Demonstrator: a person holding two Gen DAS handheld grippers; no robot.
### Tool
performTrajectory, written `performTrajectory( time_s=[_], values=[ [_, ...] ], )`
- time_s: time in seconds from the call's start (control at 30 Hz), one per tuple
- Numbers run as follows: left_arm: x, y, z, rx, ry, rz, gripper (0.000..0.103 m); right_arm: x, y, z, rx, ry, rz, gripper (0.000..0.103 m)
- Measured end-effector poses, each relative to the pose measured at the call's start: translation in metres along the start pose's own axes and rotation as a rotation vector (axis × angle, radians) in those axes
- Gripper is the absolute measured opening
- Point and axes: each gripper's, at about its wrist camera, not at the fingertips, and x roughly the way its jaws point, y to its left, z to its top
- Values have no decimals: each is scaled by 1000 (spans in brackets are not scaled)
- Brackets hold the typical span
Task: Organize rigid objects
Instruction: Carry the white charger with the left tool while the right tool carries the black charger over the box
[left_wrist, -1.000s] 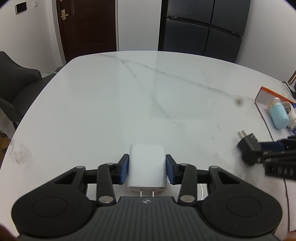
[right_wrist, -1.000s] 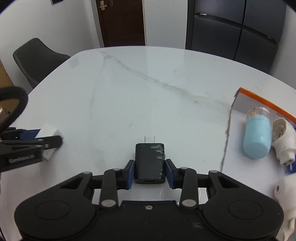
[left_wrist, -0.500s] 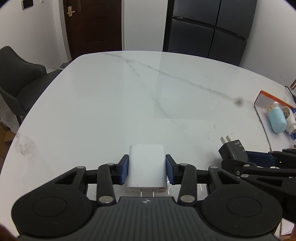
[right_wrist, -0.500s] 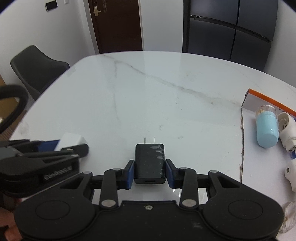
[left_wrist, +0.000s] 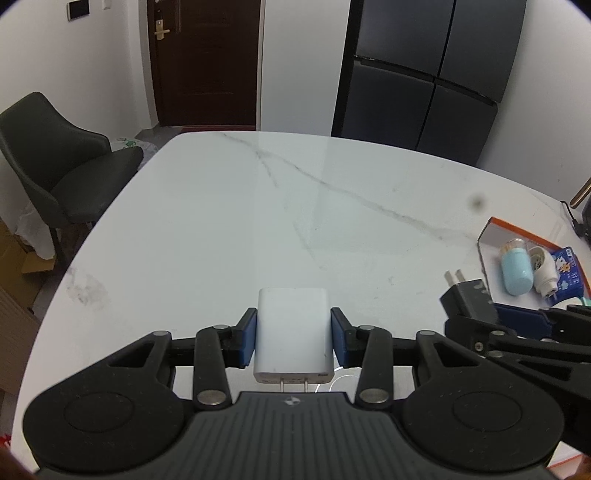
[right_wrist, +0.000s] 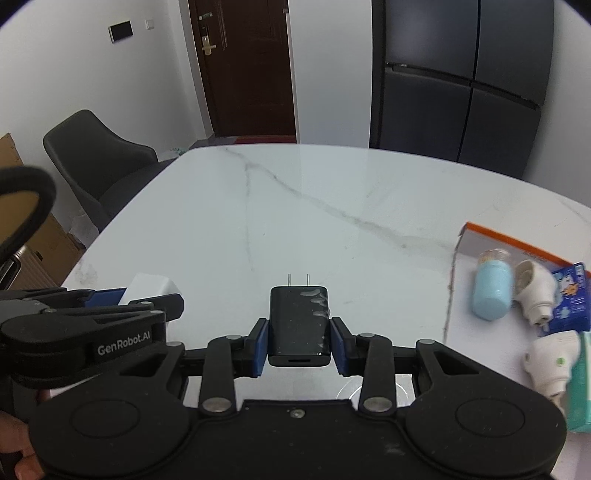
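Note:
My left gripper (left_wrist: 293, 338) is shut on a white charger (left_wrist: 293, 332), prongs pointing back at the camera, held above the white marble table (left_wrist: 240, 229). My right gripper (right_wrist: 299, 339) is shut on a black charger (right_wrist: 299, 321), prongs pointing forward. Each gripper shows in the other's view: the black charger (left_wrist: 467, 301) at the right of the left wrist view, the white charger (right_wrist: 153, 286) at the left of the right wrist view. The two grippers are side by side, raised over the table's near edge.
An orange-edged tray (right_wrist: 517, 242) at the table's right holds a light blue bottle (right_wrist: 493, 291), white plug-in devices (right_wrist: 535, 291) and a blue packet (right_wrist: 572, 295). A dark chair (left_wrist: 55, 173) stands at the left, a dark fridge (left_wrist: 424, 81) behind.
Both grippers have lifted and tilted up, so more of the room shows. They have come closer together; each still holds its charger.

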Motion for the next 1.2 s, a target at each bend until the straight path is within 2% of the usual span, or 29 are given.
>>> performTrajectory(
  time_s=[0.53,1.2],
  values=[
    [-40,-42,5,-15,-53,-14,41,-72,-41,-5,44,-94,16,43],
    [-56,-88,-11,47,-55,-72,41,-110,-87,-32,120,-130,-27,43]
  ],
)
